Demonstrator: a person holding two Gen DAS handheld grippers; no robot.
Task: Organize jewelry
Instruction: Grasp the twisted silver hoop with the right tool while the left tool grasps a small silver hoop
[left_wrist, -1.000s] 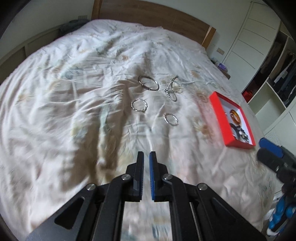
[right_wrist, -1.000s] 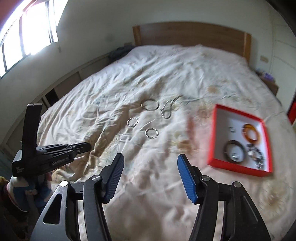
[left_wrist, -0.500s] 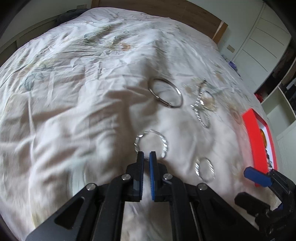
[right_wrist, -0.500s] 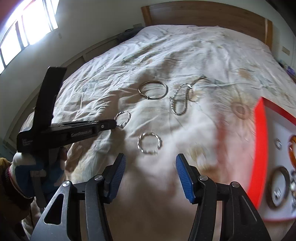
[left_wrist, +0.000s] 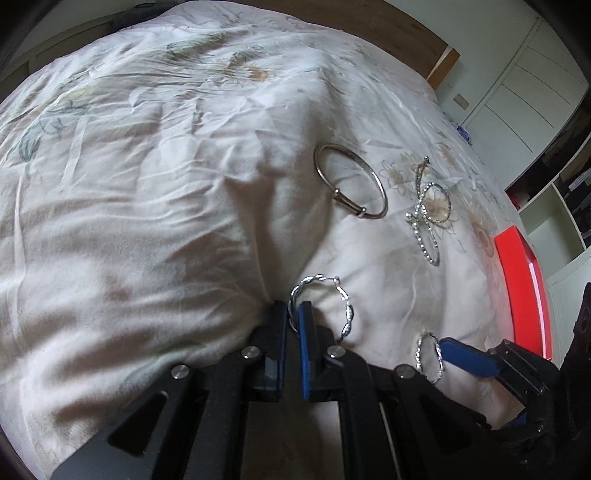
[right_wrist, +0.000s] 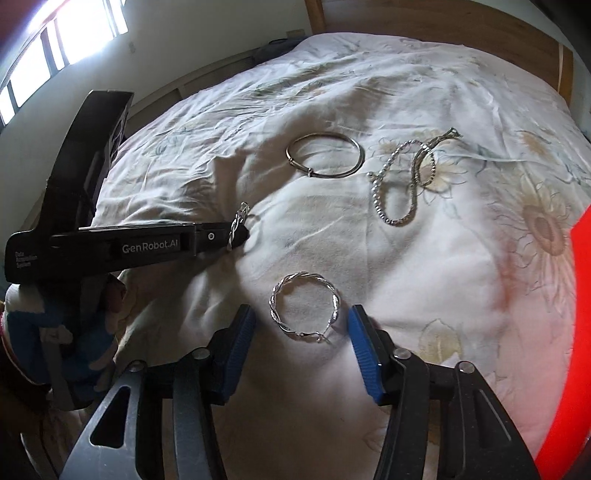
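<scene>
The left gripper (left_wrist: 293, 314) is clamped on the rim of a twisted silver hoop (left_wrist: 325, 306); the right gripper (right_wrist: 301, 332), its jaws just closing, straddles a second twisted hoop (right_wrist: 303, 306) without touching. Both hoops lie on the floral bedspread (right_wrist: 424, 258), beside the red tray (left_wrist: 524, 288), plain bangle (right_wrist: 325, 155) and bead chain (right_wrist: 402, 181).
</scene>
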